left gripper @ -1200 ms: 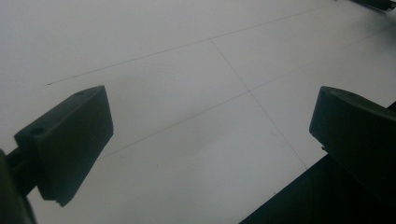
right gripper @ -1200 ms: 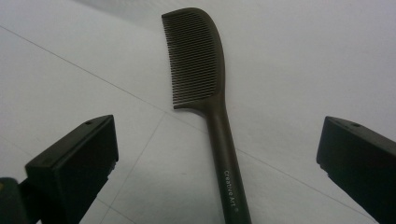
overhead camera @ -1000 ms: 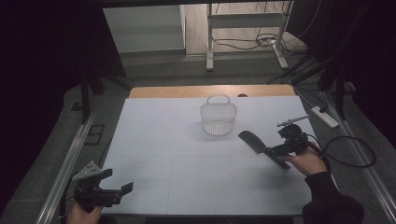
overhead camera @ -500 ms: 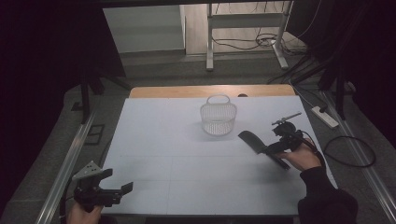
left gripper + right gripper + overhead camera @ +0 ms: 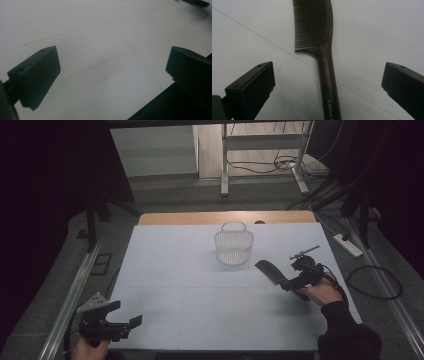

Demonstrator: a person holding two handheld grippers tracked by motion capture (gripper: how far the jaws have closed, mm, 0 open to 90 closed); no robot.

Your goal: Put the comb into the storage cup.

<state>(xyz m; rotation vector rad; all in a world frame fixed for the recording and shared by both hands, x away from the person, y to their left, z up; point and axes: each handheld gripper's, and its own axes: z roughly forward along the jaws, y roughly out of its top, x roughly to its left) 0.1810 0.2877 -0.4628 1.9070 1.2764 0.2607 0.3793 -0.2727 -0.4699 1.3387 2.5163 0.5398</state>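
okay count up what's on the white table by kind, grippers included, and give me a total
Basket: 1, white wire, with a handle
Comb: 1, dark, lying flat
Left gripper: 1, jaws open
Right gripper: 1, jaws open on either side of the comb's handle
Total: 4

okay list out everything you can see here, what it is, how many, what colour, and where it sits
Basket: one, white wire mesh with a handle, upright on the far middle of the table.
Comb: one, dark brown with white lettering on the handle, flat on the table's right side, handle between the right gripper's open jaws.
Table: one, white top, wooden strip along the far edge.
Power strip: one, white, on the floor right of the table.
Left gripper: one, black, open, near left corner of the table.
Right gripper: one, black, open, at the comb's handle.
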